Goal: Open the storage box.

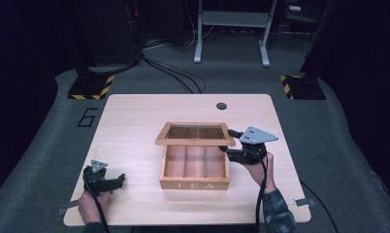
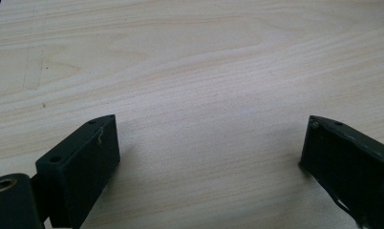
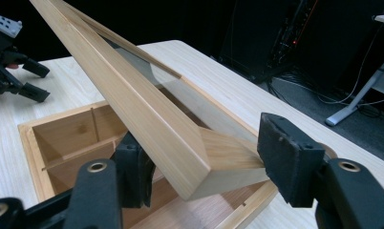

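Evidently the right claw (image 3: 207, 164) pinches the tea box (image 1: 195, 170) lid (image 1: 193, 134) corner to swing it, while the left claw (image 2: 209, 157) rests spread on the desk (image 1: 135, 116), lower left.

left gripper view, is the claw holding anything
No, the left claw has its jaws spread wide apart over the bare wooden table, with nothing between them.
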Tool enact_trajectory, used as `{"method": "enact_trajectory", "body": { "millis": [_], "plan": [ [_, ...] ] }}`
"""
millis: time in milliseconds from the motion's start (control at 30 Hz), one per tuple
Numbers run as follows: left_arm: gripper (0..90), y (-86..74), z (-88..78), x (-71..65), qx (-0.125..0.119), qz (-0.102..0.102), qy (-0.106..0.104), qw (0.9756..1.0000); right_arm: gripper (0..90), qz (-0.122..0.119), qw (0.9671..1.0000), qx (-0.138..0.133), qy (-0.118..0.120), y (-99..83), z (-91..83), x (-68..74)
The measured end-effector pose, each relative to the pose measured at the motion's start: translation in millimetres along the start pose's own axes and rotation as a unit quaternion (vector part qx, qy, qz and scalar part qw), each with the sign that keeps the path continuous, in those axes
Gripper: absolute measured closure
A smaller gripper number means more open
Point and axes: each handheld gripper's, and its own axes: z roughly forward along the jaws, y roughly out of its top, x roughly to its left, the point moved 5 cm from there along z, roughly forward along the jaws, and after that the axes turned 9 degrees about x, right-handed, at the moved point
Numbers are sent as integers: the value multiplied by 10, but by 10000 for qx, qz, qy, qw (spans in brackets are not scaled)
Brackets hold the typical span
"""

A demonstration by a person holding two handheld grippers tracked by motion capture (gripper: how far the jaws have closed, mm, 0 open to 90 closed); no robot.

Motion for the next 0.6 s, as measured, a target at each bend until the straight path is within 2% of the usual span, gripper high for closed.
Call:
{"method": "enact_trajectory", "body": {
  "millis": [600],
  "plan": [
    [56,0,0,-1,-5,-5,-3,10000,443,374,9982,-227,421,218,49,-263]
  ]
}}
